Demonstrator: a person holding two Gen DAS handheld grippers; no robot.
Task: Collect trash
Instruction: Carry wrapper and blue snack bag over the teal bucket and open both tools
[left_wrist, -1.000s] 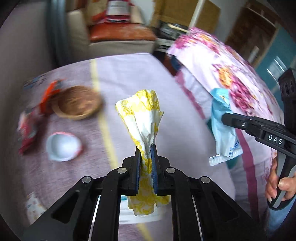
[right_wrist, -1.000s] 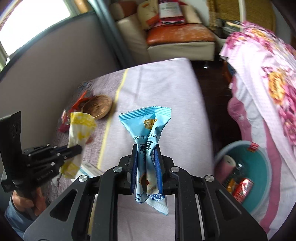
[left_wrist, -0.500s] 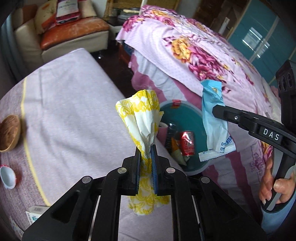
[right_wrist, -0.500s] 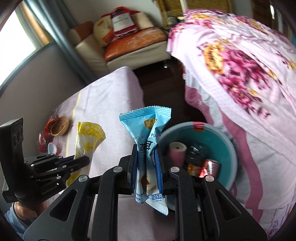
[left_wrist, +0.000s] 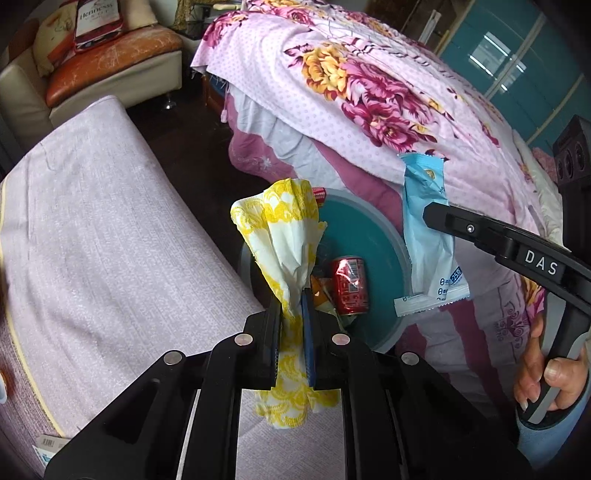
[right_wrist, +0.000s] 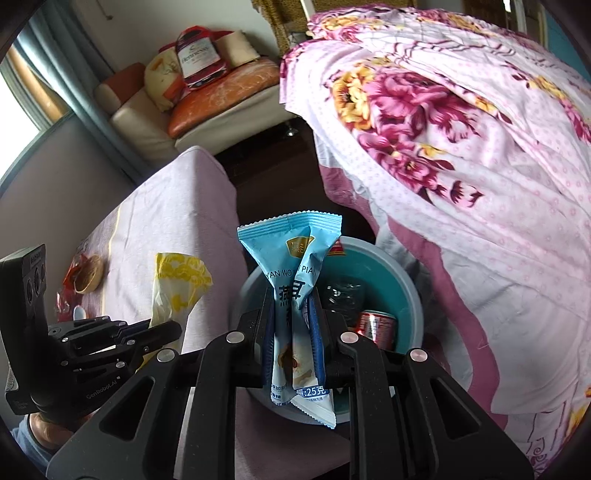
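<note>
My left gripper (left_wrist: 292, 295) is shut on a crumpled yellow-and-white napkin (left_wrist: 283, 236) and holds it above the near edge of a teal bin (left_wrist: 376, 258) on the floor. My right gripper (right_wrist: 293, 295) is shut on a light blue snack wrapper (right_wrist: 295, 280) and holds it above the same bin (right_wrist: 399, 280). The wrapper also shows in the left wrist view (left_wrist: 428, 236), and the napkin in the right wrist view (right_wrist: 177, 288). A red can (left_wrist: 349, 286) and other trash lie in the bin.
A table with a pale purple cloth (left_wrist: 92, 229) is to the left of the bin, with a wooden bowl (right_wrist: 88, 275) and red wrappers at its far end. A bed with a floral cover (right_wrist: 461, 129) is to the right. A sofa (left_wrist: 103, 66) stands behind.
Both grippers have swung right from above the table to above the teal bin, still holding the napkin and the wrapper. The bin now sits directly under them.
</note>
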